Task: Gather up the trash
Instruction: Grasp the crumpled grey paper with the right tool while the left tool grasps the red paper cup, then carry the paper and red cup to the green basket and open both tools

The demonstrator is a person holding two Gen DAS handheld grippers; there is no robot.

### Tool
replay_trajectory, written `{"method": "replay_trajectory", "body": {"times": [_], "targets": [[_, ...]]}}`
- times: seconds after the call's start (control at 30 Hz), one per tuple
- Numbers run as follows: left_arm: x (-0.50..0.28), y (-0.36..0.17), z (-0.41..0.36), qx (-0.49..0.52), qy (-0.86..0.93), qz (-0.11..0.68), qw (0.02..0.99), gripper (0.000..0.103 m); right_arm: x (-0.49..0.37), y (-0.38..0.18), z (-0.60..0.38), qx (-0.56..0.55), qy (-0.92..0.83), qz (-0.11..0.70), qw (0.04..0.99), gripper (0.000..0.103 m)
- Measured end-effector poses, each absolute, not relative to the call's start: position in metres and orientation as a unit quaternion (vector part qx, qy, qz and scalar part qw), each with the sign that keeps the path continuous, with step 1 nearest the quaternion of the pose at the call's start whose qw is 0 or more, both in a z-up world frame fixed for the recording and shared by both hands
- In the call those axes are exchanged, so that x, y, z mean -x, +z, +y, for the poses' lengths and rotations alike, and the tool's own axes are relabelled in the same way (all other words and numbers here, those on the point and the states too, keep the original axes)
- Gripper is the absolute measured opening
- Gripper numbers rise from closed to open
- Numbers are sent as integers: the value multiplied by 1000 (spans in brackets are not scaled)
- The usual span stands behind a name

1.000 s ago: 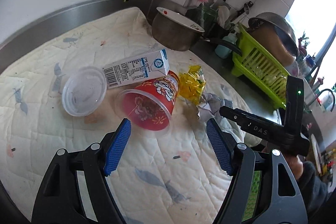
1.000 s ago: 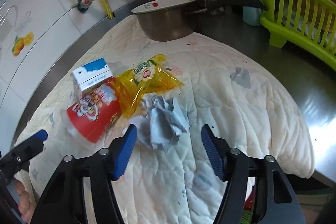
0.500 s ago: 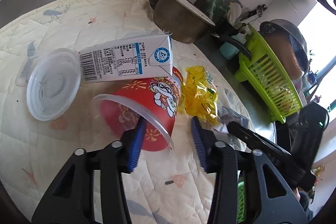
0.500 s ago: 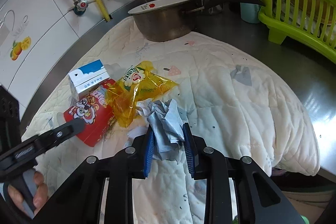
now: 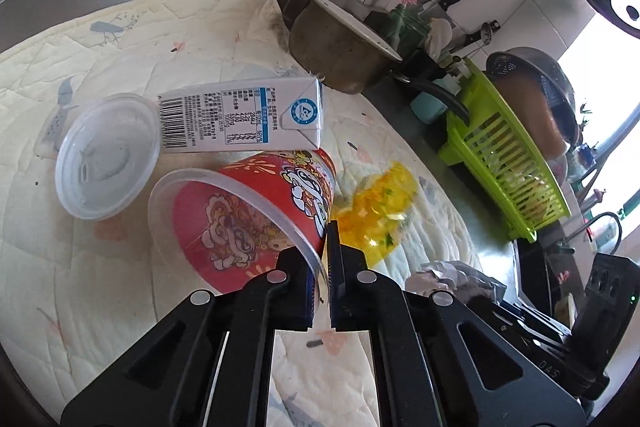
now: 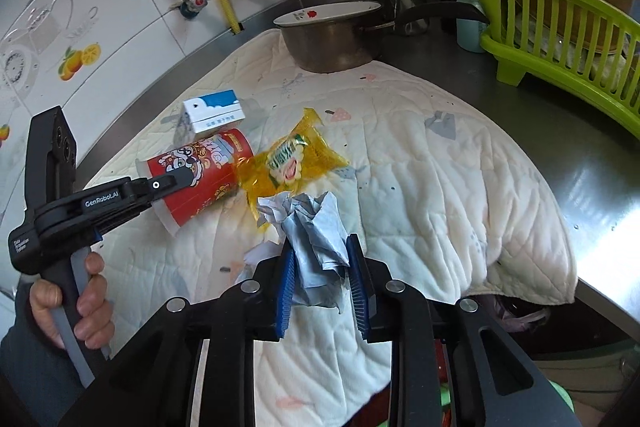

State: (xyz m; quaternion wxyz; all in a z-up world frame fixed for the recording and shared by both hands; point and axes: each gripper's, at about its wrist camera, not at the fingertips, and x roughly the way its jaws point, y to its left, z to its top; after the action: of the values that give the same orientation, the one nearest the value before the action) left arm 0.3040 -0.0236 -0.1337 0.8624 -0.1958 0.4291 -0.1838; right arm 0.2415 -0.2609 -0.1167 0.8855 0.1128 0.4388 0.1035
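Quilted mat (image 6: 440,187) holds pot (image 6: 332,43), carton (image 5: 244,119), lid (image 5: 106,155).

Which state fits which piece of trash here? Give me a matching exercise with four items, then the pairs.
Things:
1. red cup
2. crumpled paper
3. milk carton
4. clear lid

States:
A. lying flat on the quilt, untouched
B. rim pinched by the left gripper
C. clamped in the right gripper
D. lying on its side behind the cup

Pairs: 1-B, 2-C, 3-D, 4-A
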Motion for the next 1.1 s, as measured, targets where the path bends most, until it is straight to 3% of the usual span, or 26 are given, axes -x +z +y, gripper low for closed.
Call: {"method": "replay_trajectory", "body": {"times": [0.43, 0.77, 1.1], "targets": [[-221, -104, -22, 165, -209, 412, 871, 4, -141, -109, -296, -105, 91, 437, 889, 24], [-148, -82, -68, 143, -289, 408, 854, 4, -59, -131, -358, -98, 9, 465, 880, 26], [-98, -100, -151, 85, -379, 447, 806, 4, -9, -140, -393, -107, -46, 463, 879, 51]]}}
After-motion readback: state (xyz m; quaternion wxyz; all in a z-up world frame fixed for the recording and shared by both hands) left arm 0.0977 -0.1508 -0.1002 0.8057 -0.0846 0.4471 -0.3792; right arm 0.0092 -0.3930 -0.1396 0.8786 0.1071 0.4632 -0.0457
